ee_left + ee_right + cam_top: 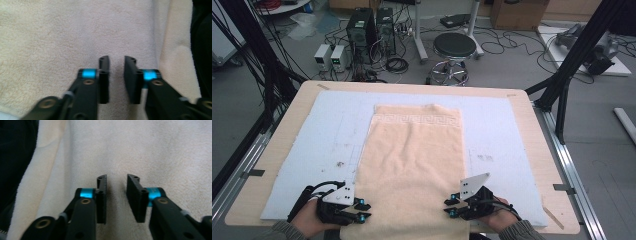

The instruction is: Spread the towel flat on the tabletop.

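A cream towel (412, 160) with a patterned band at its far end lies flat down the middle of the white mat (327, 135). My left gripper (364, 211) rests at the towel's near left edge and points inward. In the left gripper view, my left gripper (116, 60) has its pads close together, pressed into the towel (62, 37) with pile pinched between them. My right gripper (449, 207) sits at the near right edge. In the right gripper view, my right gripper (117, 178) shows a wider gap over the towel (162, 152), its pads apart from the cloth.
The mat covers a wooden table (532, 130) whose near edge is by my hands. Beyond the table, on the floor, are a black stool (454, 47), computer boxes (362, 30) and loose cables. Black frame posts (577, 55) stand at both sides.
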{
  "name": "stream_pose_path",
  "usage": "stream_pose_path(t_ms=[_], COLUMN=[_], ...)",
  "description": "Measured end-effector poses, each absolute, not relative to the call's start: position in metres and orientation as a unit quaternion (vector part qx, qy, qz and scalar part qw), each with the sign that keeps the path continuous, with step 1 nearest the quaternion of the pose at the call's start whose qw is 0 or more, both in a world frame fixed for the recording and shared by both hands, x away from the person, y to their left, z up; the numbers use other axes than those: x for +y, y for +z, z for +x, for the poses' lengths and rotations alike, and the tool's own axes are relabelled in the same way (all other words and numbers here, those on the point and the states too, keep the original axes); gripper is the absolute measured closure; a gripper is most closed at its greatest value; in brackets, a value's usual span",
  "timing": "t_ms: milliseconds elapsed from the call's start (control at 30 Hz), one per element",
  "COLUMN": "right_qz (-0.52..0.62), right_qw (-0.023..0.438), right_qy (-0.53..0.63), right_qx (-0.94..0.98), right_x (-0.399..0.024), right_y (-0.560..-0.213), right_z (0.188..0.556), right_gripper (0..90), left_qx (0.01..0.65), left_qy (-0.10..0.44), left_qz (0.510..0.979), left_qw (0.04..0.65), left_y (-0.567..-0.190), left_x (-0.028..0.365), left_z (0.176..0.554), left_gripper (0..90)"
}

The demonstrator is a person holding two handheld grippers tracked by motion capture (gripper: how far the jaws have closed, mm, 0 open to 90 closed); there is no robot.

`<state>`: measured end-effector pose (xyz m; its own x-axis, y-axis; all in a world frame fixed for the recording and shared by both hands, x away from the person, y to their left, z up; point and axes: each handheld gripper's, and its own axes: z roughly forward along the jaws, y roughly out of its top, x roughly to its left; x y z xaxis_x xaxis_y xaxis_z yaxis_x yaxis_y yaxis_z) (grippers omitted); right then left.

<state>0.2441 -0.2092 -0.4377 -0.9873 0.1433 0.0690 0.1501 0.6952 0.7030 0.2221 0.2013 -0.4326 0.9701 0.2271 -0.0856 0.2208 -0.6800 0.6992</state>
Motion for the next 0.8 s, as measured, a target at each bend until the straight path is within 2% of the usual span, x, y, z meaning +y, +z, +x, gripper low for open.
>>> stream_pose_path(t_ms=[33, 100, 500, 600, 667, 733, 800], right_qz=[-0.078, -0.076, -0.056, -0.062, -0.073, -0.079, -0.092], right_qw=[0.008, 0.004, 0.026, 0.03, 0.026, 0.023, 0.015], right_qy=[-0.382, -0.377, -0.374, -0.395, -0.406, -0.408, -0.418], right_qx=[-0.921, -0.923, -0.925, -0.916, -0.911, -0.909, -0.904], right_x=[-0.209, -0.209, -0.21, -0.215, -0.217, -0.217, -0.218], right_y=[-0.438, -0.437, -0.432, -0.428, -0.426, -0.425, -0.423], right_z=[0.245, 0.245, 0.239, 0.238, 0.24, 0.241, 0.243], right_gripper=[82.4, 84.2, 85.7, 81.5, 75.7, 74.4, 69.4], left_qx=[0.125, 0.128, 0.111, 0.116, 0.132, 0.142, 0.15], left_qy=[0.003, 0.002, -0.025, -0.023, -0.013, -0.002, 0.007], left_qz=[0.917, 0.915, 0.918, 0.911, 0.901, 0.894, 0.889], left_qw=[0.38, 0.383, 0.38, 0.395, 0.412, 0.424, 0.432], left_y=[-0.433, -0.433, -0.428, -0.425, -0.422, -0.419, -0.417], left_x=[0.202, 0.202, 0.201, 0.203, 0.206, 0.21, 0.212], left_z=[0.223, 0.222, 0.211, 0.213, 0.214, 0.217, 0.219], left_gripper=[85.0, 87.0, 87.7, 82.8, 75.9, 74.2, 71.3])
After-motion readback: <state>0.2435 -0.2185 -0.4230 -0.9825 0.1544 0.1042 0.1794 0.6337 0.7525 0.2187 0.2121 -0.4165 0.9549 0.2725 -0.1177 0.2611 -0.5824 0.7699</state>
